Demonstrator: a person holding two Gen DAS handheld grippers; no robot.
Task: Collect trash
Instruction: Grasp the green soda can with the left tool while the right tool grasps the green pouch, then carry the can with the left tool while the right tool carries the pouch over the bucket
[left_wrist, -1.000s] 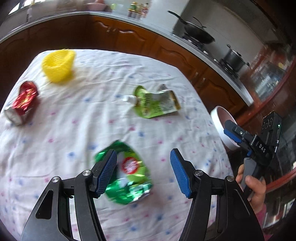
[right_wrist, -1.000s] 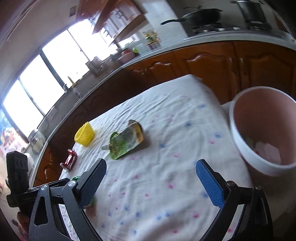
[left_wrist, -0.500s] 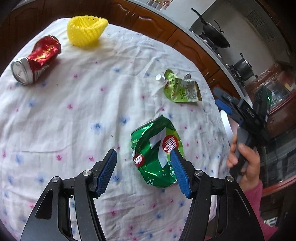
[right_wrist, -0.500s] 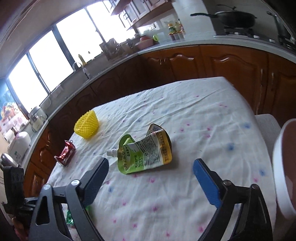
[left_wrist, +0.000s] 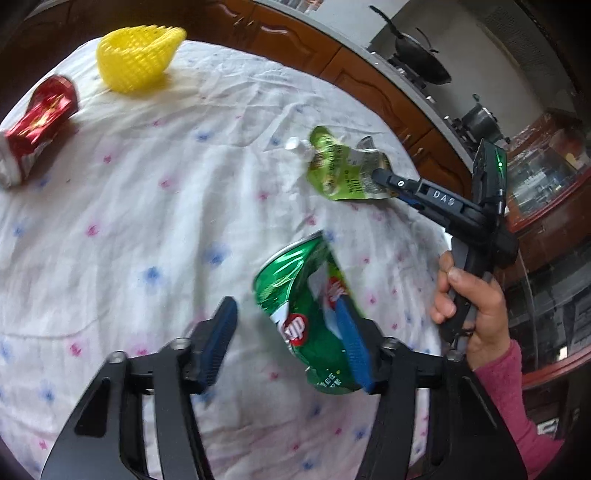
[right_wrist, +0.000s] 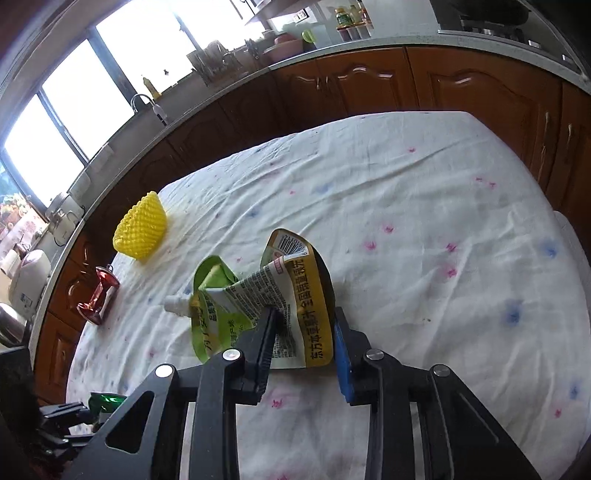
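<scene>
Two claws low over table, right claw (right_wrist: 303, 332) pinching green pouch (right_wrist: 258, 299)

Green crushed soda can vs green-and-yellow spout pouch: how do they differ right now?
The green crushed soda can is shiny dented metal; the green-and-yellow spout pouch is flat printed foil with a white cap. The can sits in the gap of the left tool, whose fingers stand wide, one pad over its right side. The pouch is between the right tool fingers, which have nearly met on its bottom edge. Both lie on the white flower-print tablecloth.
</scene>
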